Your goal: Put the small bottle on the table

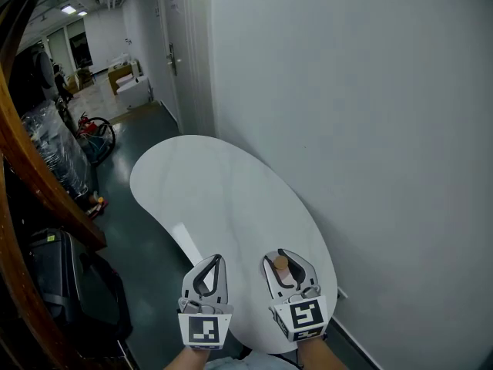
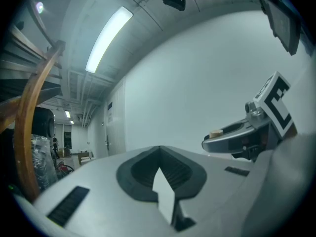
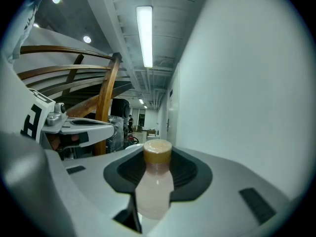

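A small pale plastic bottle [image 3: 155,186] with tan cap is gripped at its body by the fingers of the right gripper [image 1: 286,257]. It is judged light, smooth and slippery. The fingers of the left gripper [image 1: 213,262] are pressed together, empty.

- 2 grippers: left gripper [image 1: 218,259], right gripper [image 1: 277,257]
- 1 small bottle [image 3: 154,181]
- 1 table [image 1: 216,183]
- 1 door [image 1: 181,52]
- 1 black case [image 1: 58,264] on the floor
- curved wooden rails [image 1: 46,183]: at least 2, exact count unclear
- 2 ceiling lights [image 1: 68,9] far down the corridor
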Motion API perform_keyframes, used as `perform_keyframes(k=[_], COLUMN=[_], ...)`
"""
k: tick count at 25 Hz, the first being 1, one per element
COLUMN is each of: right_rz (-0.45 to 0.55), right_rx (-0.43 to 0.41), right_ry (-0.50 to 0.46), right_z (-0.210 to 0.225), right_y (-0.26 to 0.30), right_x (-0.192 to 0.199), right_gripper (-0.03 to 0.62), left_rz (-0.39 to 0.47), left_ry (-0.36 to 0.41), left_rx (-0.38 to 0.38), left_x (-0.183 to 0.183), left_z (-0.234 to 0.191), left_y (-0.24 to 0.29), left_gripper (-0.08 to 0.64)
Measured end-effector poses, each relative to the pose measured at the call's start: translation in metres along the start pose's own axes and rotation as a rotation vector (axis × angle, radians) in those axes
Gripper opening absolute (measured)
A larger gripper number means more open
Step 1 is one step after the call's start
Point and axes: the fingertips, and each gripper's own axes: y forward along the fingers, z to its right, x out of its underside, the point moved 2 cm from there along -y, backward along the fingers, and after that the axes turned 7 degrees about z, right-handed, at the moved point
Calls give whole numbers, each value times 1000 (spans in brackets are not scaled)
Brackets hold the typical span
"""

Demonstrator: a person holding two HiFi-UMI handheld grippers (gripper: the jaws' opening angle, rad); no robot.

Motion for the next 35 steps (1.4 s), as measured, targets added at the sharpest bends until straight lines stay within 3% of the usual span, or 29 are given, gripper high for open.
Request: perform_keyframes(k=[5,12,25,30,33,35], right_rz=[9,30,-84,-217,-156,-187], right_rx=[-39,-56,24,59,36,44], right_ry=[-14,-85,-18,54,42,65], right_z=[9,18,37,39,36,34], right_y=[29,61,82,79,84,84], right_x=[-16,-8,45,74,81,88], right_gripper=[124,124,124,124,124,124], left_rz=[-6,-49,-177,-234,-264,-280], left_ry=[-11,-60,-134,-153,-154,-151], left_rx=[-41,-46,2,-11,-10,-6], left_x=[-7,15,72,90,98,103], left_z=[-11,-31,-43,-48,-50,-50], left_y=[19,46,86,90,91,91], left_gripper=[0,0,0,0,0,0])
